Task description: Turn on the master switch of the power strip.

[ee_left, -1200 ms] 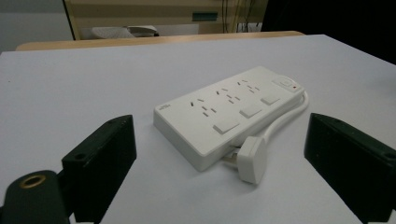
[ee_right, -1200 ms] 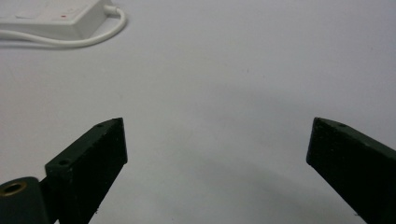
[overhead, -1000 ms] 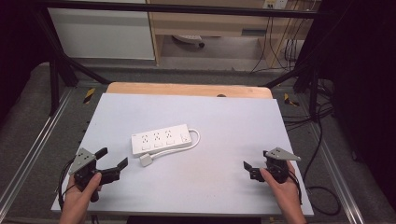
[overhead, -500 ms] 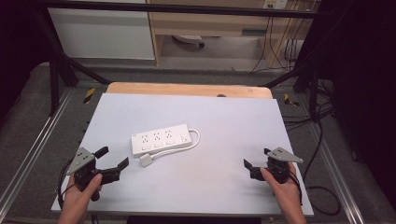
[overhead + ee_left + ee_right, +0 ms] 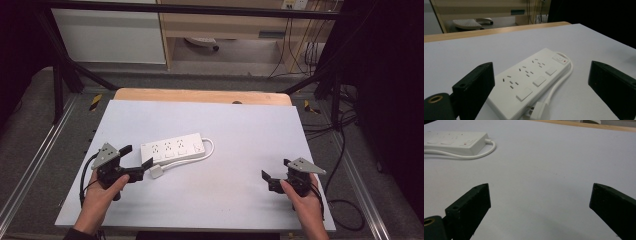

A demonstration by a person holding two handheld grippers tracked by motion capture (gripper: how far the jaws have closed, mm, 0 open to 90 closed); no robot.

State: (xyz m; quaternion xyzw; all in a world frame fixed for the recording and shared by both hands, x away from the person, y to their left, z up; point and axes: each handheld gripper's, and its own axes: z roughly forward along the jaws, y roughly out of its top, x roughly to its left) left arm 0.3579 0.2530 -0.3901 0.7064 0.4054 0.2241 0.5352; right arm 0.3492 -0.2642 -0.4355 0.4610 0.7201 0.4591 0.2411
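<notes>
A white power strip [image 5: 172, 148] lies flat on the pale table [image 5: 240, 130], left of its middle, with its white cable [image 5: 209, 150] looped round the right end and the plug [image 5: 156, 171] lying at its near left corner. My left gripper [image 5: 136, 156] is open, its jaws just short of the strip's left end. In the left gripper view the power strip [image 5: 531, 77] and plug [image 5: 537, 112] lie between and just beyond the spread jaws of the left gripper [image 5: 541, 67]. My right gripper [image 5: 275, 168] is open near the front right, over bare table. In the right gripper view the power strip [image 5: 451, 141] lies far off, beyond the right gripper [image 5: 539, 187].
A wooden strip [image 5: 200, 95] runs along the table's far edge. Metal rails [image 5: 30, 165] flank both sides, and cables [image 5: 345, 200] trail on the floor at the right. A person's hands [image 5: 100, 200] hold both grippers near the front edge.
My left gripper has moved forward and to the right, closer to the power strip's left end. The right gripper has barely moved.
</notes>
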